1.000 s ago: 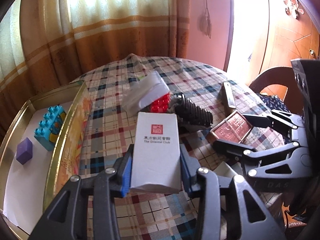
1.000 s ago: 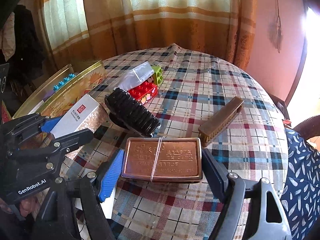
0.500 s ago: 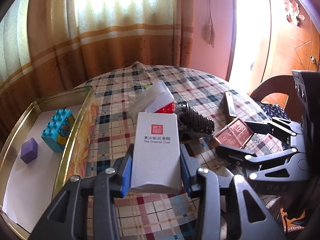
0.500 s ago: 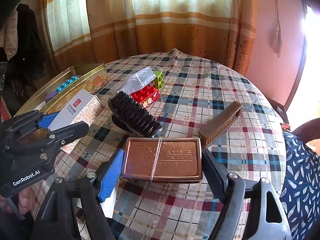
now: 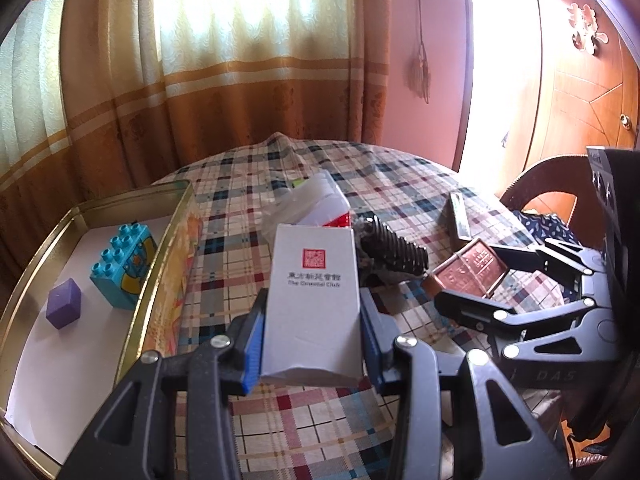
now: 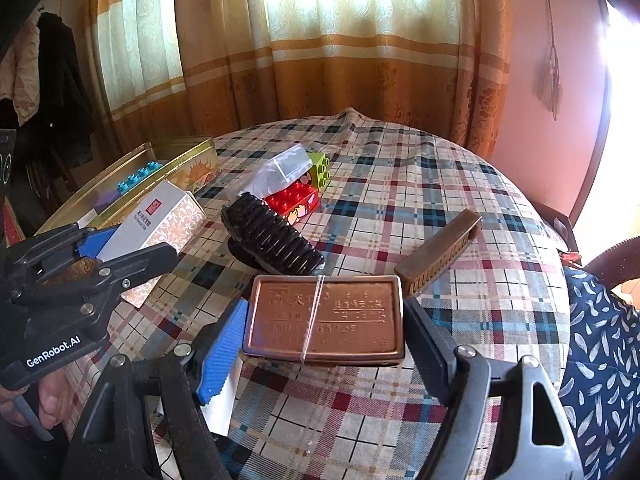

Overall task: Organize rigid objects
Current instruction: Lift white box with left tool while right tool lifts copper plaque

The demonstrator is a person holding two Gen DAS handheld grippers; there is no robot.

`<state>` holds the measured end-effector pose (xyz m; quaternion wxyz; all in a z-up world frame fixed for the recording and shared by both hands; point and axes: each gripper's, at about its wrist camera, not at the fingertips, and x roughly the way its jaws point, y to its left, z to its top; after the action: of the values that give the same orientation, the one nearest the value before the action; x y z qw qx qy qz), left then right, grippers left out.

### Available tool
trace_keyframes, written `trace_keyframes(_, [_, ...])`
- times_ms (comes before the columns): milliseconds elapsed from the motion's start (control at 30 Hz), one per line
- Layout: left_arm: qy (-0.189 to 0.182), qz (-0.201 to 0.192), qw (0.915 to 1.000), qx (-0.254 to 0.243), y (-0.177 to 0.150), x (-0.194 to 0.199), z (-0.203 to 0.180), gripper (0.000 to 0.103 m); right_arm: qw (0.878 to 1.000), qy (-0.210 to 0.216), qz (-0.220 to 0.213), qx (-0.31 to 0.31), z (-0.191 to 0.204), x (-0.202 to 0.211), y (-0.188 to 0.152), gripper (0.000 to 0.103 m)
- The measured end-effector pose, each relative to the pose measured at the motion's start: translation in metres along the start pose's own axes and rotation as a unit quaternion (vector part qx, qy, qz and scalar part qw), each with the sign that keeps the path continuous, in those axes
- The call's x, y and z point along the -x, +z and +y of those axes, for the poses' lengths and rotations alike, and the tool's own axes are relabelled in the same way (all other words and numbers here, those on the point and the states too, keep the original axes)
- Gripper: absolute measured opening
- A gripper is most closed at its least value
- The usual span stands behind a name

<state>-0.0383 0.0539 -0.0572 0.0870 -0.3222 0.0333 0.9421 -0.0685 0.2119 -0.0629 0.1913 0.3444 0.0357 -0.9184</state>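
My left gripper [image 5: 314, 320] is shut on a white card box with a red seal [image 5: 316, 264], which it holds lengthwise a little above the checked tablecloth [image 5: 240, 272]. My right gripper [image 6: 326, 320] is shut on a flat copper-coloured tin [image 6: 360, 316] with a rubber band around it, both pads against its short ends. The two grippers sit side by side, the left one [image 6: 128, 242] to the left of the tin. On the left stands a gold tray [image 5: 168, 248] with a blue toy brick [image 5: 124, 268] and a purple cube [image 5: 64, 308] inside.
On the cloth beyond the grippers lie a black ribbed brush [image 6: 276, 240], a red brick [image 6: 294, 200], a green brick [image 6: 320, 166], a clear plastic packet [image 6: 280, 168] and a brown harmonica-like bar [image 6: 440, 252]. A chair with blue patterned cloth [image 6: 600, 340] stands at the right edge.
The left gripper has tipped up a little with the white box, so the table sits lower in its view. Both grips are unchanged.
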Motion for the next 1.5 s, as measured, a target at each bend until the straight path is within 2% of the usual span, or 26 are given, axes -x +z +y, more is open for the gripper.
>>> trace_keyframes(1500, [0.002, -0.056, 0.9983, 0.011, -0.003, 0.02, 0.003, 0.04, 0.999, 0.013, -0.046, 0.007, -0.002, 0.012, -0.003, 0.078])
